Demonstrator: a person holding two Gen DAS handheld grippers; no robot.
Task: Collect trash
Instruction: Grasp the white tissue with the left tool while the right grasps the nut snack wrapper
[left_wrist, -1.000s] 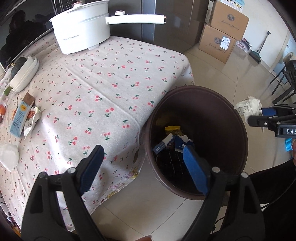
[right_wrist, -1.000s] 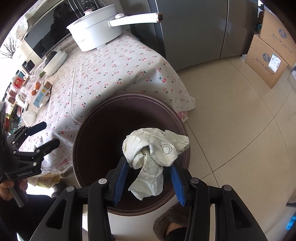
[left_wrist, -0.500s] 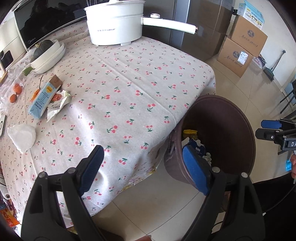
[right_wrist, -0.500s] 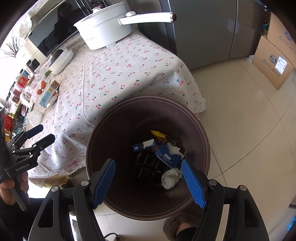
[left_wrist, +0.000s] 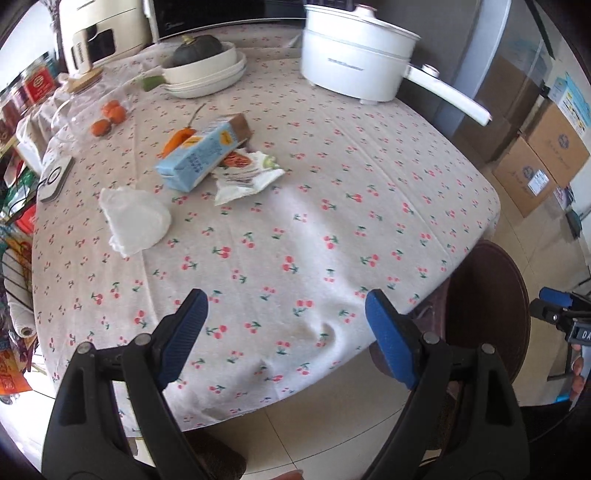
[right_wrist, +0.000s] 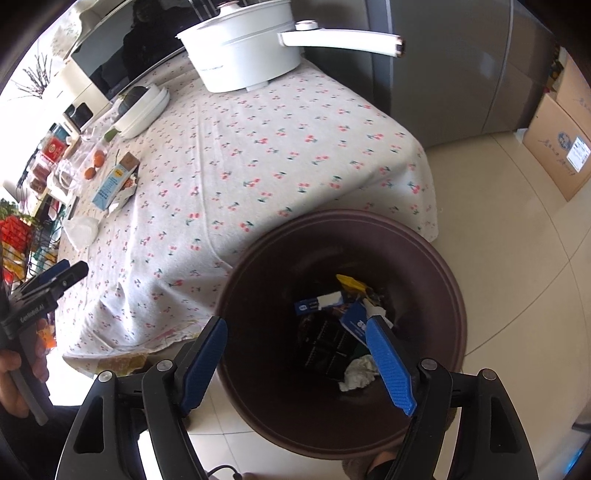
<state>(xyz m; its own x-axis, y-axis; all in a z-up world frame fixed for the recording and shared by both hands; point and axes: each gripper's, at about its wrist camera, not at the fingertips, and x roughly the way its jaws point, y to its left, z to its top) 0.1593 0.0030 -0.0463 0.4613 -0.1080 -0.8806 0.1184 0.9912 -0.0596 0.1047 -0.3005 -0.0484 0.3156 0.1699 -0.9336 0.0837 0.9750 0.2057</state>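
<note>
Right tongs (right_wrist: 295, 360) are opening, empty now; crumpled paper's gone into the round brown bin (right_wrist: 452, 280). Left tongs (left_wrist: 286, 332), wide open, swing over to the bench's (left_wrist: 332, 206) blue carton (left_wrist: 201, 157).

A: Bright daylight pours in from the far left, blowing out that edge in both views.
B: And the bin (right_wrist: 436, 258) is dark inside. Fisheye bends and blackens the corners; the cloth on the bench (left_wrist: 332, 206) looks slightly soft.

white pot (left_wrist: 356, 68), squash (left_wrist: 197, 50), cardboard boxes (left_wrist: 537, 162)
</note>
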